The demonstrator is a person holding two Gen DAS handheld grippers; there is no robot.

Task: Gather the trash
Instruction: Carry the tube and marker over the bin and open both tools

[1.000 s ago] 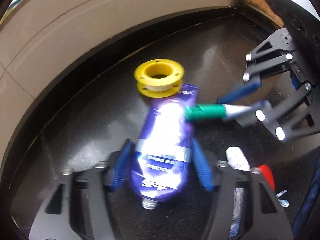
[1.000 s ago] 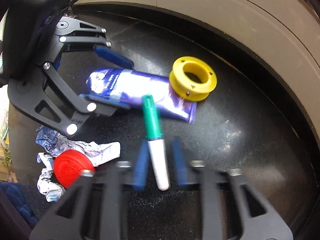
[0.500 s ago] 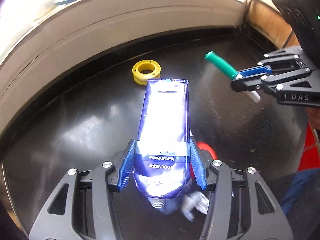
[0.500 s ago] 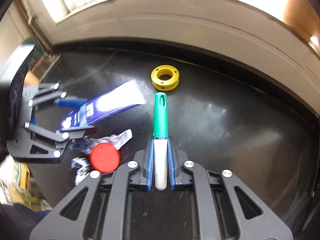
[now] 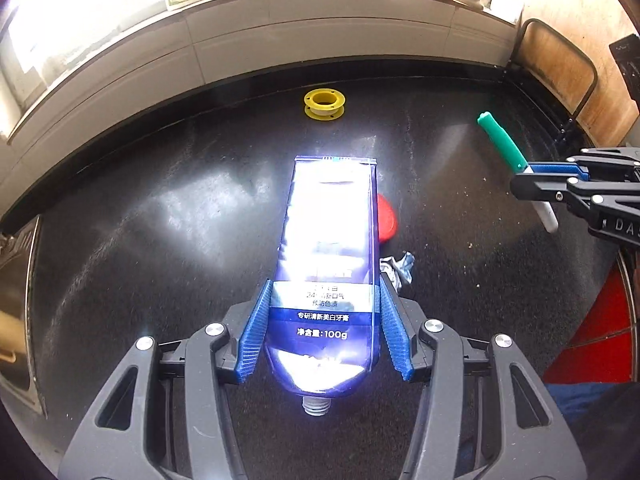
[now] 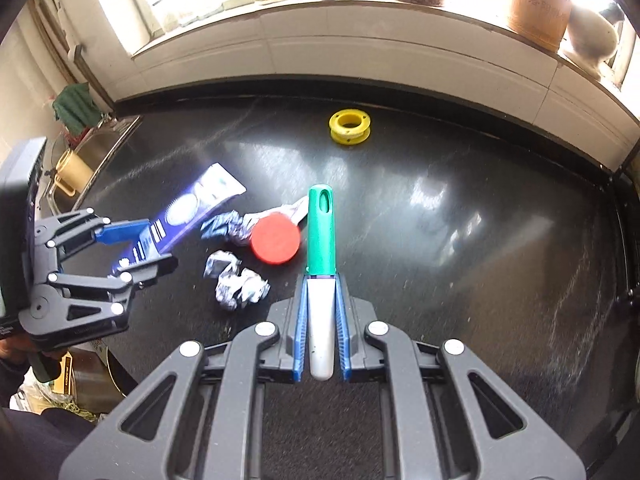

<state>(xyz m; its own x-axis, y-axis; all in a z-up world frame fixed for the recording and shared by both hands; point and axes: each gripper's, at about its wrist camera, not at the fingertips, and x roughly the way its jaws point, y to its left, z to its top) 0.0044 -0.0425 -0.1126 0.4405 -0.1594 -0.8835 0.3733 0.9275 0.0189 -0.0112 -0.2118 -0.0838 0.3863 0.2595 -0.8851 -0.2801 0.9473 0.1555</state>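
My left gripper [image 5: 324,300] is shut on a blue toothpaste tube [image 5: 328,264] and holds it above the black counter; the tube also shows at the left of the right wrist view [image 6: 188,212]. My right gripper [image 6: 321,280] is shut on a marker with a green cap [image 6: 321,232], also lifted; the marker shows in the left wrist view [image 5: 504,144]. On the counter lie a yellow spool [image 6: 350,127], a red lid [image 6: 276,240] and crumpled wrappers [image 6: 236,284].
The black counter [image 6: 460,240] ends at a white tiled wall with a window sill holding jars [image 6: 540,0]. A sink with a brass cup [image 6: 72,168] lies at the left. A red and blue object [image 5: 592,344] is below the counter's right edge.
Both grippers have risen and pulled back from the counter, carrying the tube and the marker. The yellow spool, red lid and wrappers stay on the counter and look smaller.
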